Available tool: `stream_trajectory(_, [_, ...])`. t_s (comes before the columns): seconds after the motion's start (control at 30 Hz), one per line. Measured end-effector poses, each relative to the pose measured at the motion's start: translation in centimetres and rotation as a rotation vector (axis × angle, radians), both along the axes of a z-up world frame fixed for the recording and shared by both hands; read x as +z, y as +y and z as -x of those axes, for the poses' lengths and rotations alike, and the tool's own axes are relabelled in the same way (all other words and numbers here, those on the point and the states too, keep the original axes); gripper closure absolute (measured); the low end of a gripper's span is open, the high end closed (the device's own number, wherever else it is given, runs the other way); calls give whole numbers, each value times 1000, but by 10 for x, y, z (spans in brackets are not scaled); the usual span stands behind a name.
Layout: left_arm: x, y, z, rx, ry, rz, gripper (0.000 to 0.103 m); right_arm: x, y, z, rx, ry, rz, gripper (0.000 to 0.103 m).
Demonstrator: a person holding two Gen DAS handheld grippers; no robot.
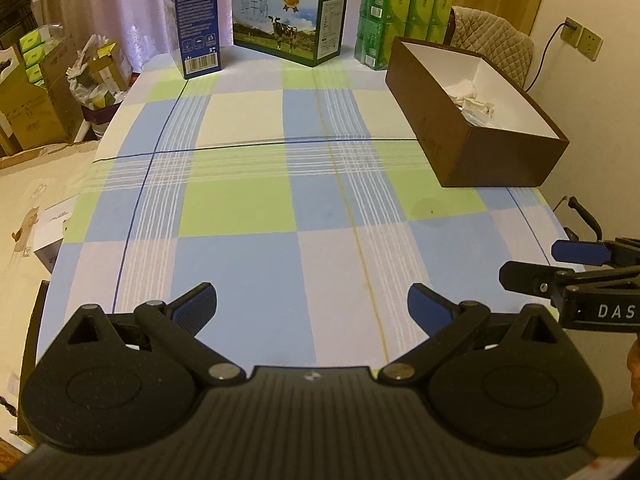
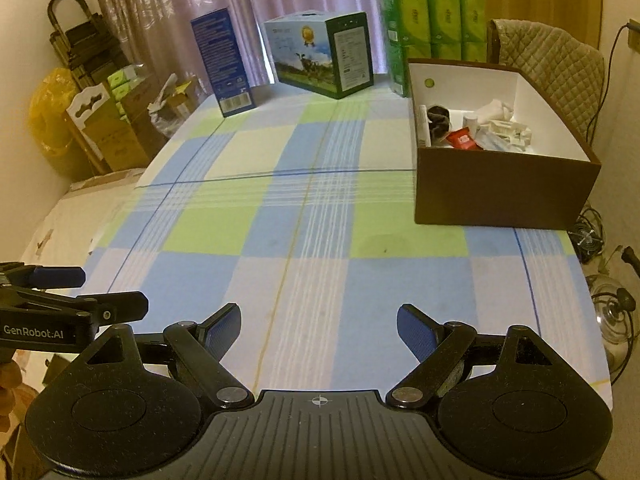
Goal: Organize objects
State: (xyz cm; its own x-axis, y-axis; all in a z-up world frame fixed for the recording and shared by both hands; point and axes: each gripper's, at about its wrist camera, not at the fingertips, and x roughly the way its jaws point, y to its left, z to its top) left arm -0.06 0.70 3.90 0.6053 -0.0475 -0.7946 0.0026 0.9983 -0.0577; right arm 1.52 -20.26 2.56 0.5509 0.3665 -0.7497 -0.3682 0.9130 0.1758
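Both tools spread wide, empty, brown box far ahead right, contents perhaps small sundries

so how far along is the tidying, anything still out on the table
It looks nearly or fully done. Small items, a red packet among them, sit inside the brown box. Nothing is in hand: the left gripper and right gripper are open. No loose items show on the checked tablecloth; only cartons line its far edge.
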Motion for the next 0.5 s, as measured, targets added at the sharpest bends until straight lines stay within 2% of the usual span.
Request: stream_trajectory(0.5, [1, 4, 7, -2, -5, -5, 2, -2, 6, 8, -1, 2, 1, 21])
